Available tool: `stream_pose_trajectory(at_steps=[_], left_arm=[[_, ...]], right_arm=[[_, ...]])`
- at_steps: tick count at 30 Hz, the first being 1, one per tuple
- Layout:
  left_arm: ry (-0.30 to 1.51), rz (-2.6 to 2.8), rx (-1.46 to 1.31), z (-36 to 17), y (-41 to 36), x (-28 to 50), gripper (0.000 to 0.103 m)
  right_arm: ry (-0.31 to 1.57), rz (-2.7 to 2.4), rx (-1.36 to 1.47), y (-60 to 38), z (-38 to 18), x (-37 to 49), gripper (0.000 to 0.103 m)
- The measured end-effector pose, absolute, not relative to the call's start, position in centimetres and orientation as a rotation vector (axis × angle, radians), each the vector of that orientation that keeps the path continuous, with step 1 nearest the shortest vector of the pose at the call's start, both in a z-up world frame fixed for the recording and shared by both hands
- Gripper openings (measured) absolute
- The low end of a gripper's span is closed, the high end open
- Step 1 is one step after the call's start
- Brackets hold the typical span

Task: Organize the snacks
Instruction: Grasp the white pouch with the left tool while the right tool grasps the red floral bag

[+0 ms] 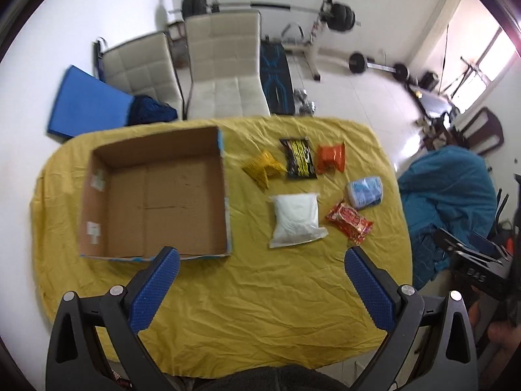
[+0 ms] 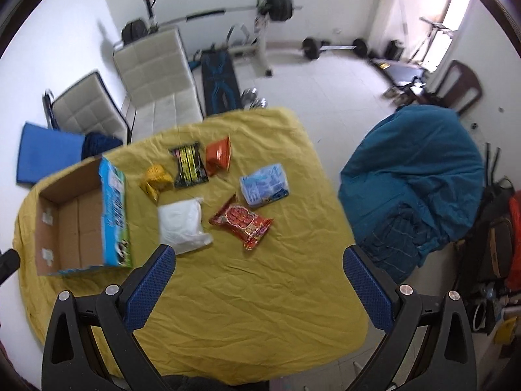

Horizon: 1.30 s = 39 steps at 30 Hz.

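A wrinkled mustard-yellow cloth (image 1: 228, 293) fills the centre of the frame, with a plain brown cardboard box (image 1: 156, 195) at left whose outer side is light blue with printing (image 2: 115, 215). To its right lie a yellow packet (image 1: 263, 167), a black packet with yellow stripes (image 1: 298, 159), an orange packet (image 1: 330, 158), a pale blue packet (image 1: 364, 191), a white bag (image 1: 296, 220) and a red packet with gold print (image 1: 350, 221). Both grippers at the bottom are black with dotted blue pads (image 1: 153, 293).

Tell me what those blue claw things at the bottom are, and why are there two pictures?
They are grabbing tools. A person holds one in each hand, and each has a small camera looking along its jaws. One picture comes from the left gripper, the other from the right gripper. Both are wide open and hold nothing. Below them is a table with a yellow cloth. On it sit an empty cardboard box and six snacks: a yellow packet, black packet, orange packet, white bag, red packet and pale blue pack.
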<state>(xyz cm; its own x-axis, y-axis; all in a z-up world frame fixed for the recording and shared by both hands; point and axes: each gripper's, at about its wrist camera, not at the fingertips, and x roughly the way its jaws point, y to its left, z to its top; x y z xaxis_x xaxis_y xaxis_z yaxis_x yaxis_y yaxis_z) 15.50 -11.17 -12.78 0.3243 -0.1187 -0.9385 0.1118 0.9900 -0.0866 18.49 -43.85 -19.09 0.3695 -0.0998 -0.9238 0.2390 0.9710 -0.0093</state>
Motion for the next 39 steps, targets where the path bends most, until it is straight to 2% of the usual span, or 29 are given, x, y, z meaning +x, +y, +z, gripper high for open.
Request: stream_pose_trajectory(at_steps=[6, 11, 14, 15, 17, 19, 23, 29, 34, 35, 36, 39], left_arm=[[1.445, -0.153, 0.032, -23.5, -15.9, 21.9, 0.103], [1.563, -0.092, 0.066, -29.9, -17.5, 25.0, 0.103], [1.621, -0.073, 0.055, -32.5, -17.6, 26.1, 0.103], [1.636, -0.071, 0.042, -33.1, -17.5, 26.3, 0.103], [1.66, -0.057, 0.017, -34.3, -17.3, 27.1, 0.103], [1.682, -0.053, -0.009, -35.2, -17.2, 27.5, 0.103], [1.717, -0.078, -0.046, -36.8, -18.2, 28.4, 0.103], [1.778, -0.124, -0.005, -40.3, -21.2, 29.4, 0.103], [1.81, -0.137, 0.044, -43.3, -22.4, 29.7, 0.102], [1.811, -0.143, 0.045, -43.8, -22.4, 29.6, 0.096], [1.813, -0.142, 0.044, -44.0, -22.2, 29.6, 0.084], [1.79, -0.15, 0.033, -44.9, -21.7, 28.9, 0.08]], right_arm=[[1.388, -0.068, 0.008, -46.0, -32.7, 27.2, 0.103], [1.581, 0.057, -0.032, -45.8, -43.8, 32.4, 0.101], [1.638, 0.119, -0.03, -45.3, -48.0, 33.5, 0.091], [1.651, 0.122, -0.028, -45.2, -48.9, 33.6, 0.081], [1.656, 0.105, -0.002, -45.3, -49.7, 33.4, 0.075], [1.654, 0.067, 0.068, -45.6, -50.1, 33.0, 0.06], [1.664, -0.087, 0.241, -47.2, -50.1, 30.9, 0.059], [1.662, -0.088, 0.293, -48.2, -49.0, 29.9, 0.066], [1.68, -0.072, 0.336, -49.9, -48.3, 30.7, 0.066], [1.686, -0.073, 0.337, -49.9, -48.6, 30.8, 0.066], [1.702, -0.072, 0.331, -49.9, -48.8, 30.8, 0.066], [1.722, -0.039, 0.329, -49.6, -48.4, 30.4, 0.066]])
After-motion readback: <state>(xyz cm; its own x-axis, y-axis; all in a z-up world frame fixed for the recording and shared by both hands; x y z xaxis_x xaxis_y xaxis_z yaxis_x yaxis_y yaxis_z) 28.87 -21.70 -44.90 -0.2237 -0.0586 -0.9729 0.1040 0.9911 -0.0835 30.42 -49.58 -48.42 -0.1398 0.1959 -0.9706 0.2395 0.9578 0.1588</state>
